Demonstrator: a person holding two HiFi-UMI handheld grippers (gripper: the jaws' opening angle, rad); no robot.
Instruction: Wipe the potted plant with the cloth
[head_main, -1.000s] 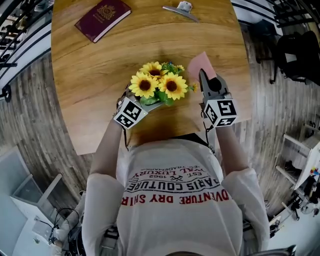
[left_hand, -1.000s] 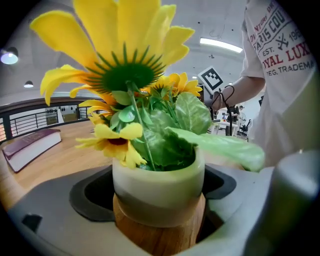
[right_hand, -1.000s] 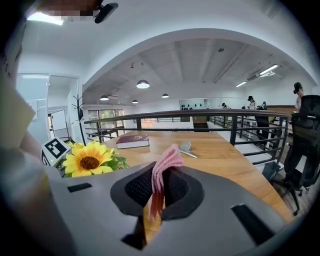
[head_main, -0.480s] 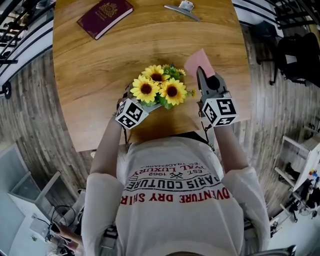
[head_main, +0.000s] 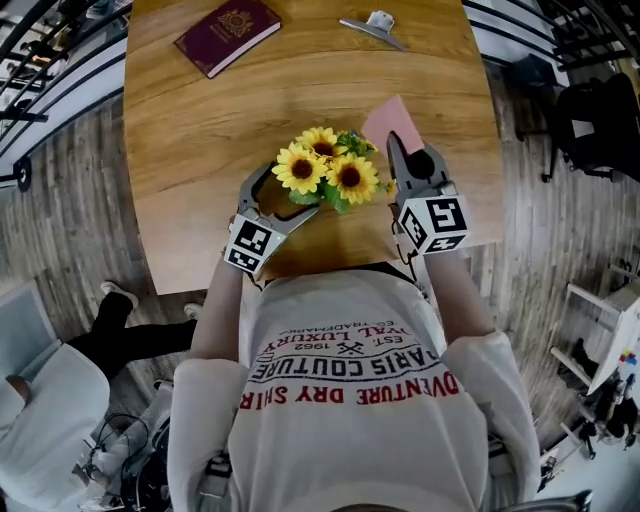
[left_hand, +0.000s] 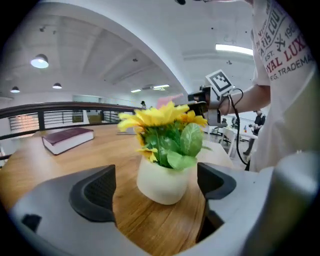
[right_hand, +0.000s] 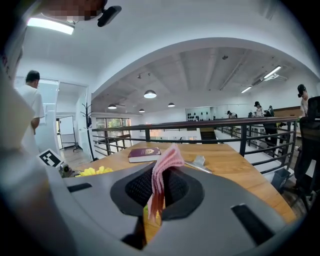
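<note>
The potted plant (head_main: 330, 175), sunflowers in a white pot, stands on the wooden bench (head_main: 200, 130) near its 6 o'clock edge. The left gripper (head_main: 268, 200), at the plant's 8 o'clock, has its jaws spread wide to either side of the pot, clear of it. The right gripper (head_main: 405, 160), at the plant's 3 o'clock, has its jaws clamped on the pink cloth (head_main: 392, 122). A maroon book (head_main: 228, 22) lies far off at 11 o'clock.

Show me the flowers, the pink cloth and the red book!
potted plant (head_main: 349, 178): head view, a yellow flower head.
cloth (head_main: 391, 118): head view, its pink free end.
book (head_main: 227, 35): head view, its maroon cover.
</note>
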